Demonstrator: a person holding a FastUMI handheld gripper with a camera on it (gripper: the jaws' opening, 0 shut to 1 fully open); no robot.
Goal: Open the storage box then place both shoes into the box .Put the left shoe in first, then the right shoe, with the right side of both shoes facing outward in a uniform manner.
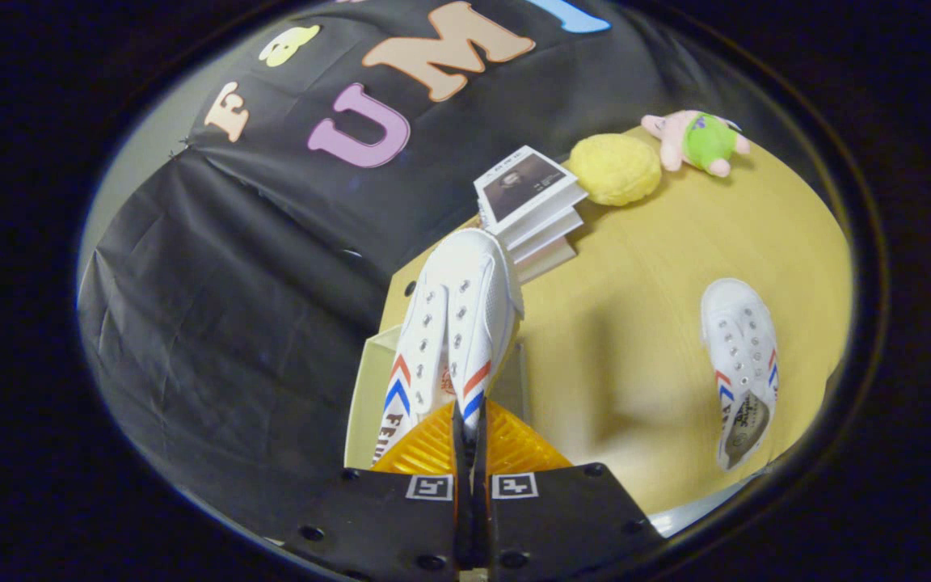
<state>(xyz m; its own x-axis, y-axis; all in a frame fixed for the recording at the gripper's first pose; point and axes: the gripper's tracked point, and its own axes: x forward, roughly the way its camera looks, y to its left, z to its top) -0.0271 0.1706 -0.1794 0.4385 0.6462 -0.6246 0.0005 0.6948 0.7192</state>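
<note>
Far left is the booth's black cloth wall [215, 307], creased, running down past the bench's left edge. Next to it, just left of the jaws, the storage box [362, 388] shows as a pale wall and rim at the bench's left edge (can't tell if its lid is open, most of it is hidden behind the shoe).

Centre: the gripper [470, 436] has its jaws clenched nearly together on the heel end of one white shoe [457, 323], w/ red and blue chevron stripes on both sides. Both fingers press on it, a thin slice of the shoe's side squeezed between them. The shoe points away from the jaws, toe toward the far side, lace holes facing the camera, hanging above the box's rim and the bench's left edge. Which foot it fits, can't tell.

Beyond the toe, a stack of books [528, 212] lies on the light wooden bench [635, 339], covers white w/ a dark picture on top. Right of the stack, touching it or nearly so, a yellow round cushion [615, 168], then a small pink-and-green plush toy [696, 141] at the far edge.

Nearer, well to the right of the jaws, the second white shoe [740, 368] lies on the bench, same stripes, toe to the far side, opening toward the near edge.
</note>
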